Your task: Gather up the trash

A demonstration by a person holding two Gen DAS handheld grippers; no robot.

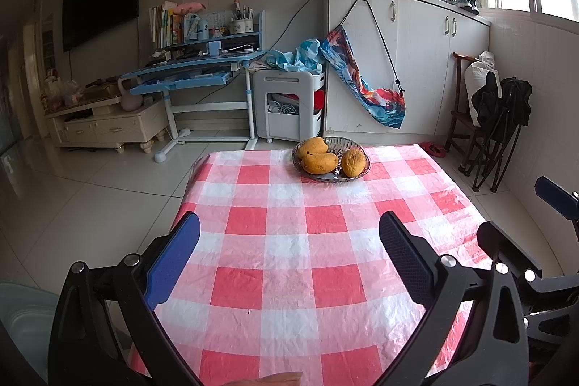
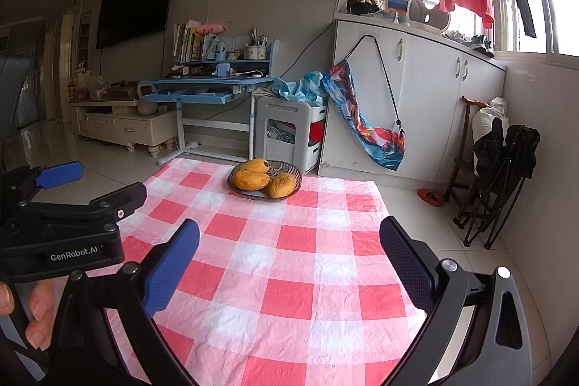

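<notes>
A table under a red-and-white checked cloth point(image 1: 282, 241) point(image 2: 289, 259) fills both views. At its far end stands a glass bowl point(image 1: 353, 144) point(image 2: 291, 169) holding three yellow mangoes point(image 1: 320, 161) point(image 2: 251, 179); I see nothing else on the cloth. My left gripper point(image 1: 289, 219) hovers open over the near half of the table, its blue pads wide apart and empty. My right gripper point(image 2: 289, 225) hovers open beside it, also empty. Each gripper shows at the edge of the other's view: left gripper point(image 2: 97, 185), right gripper point(image 1: 524, 210). A hand point(image 2: 36, 313) holds the left one.
Tiled floor point(image 1: 90, 198) lies left of the table. A black folding chair point(image 1: 503, 132) point(image 2: 503, 169) leans by the right wall. Behind the table stand a white cabinet point(image 1: 416, 60), a white cart point(image 1: 286, 104) and a blue desk point(image 1: 195, 75). A red item point(image 2: 430, 196) lies on the floor.
</notes>
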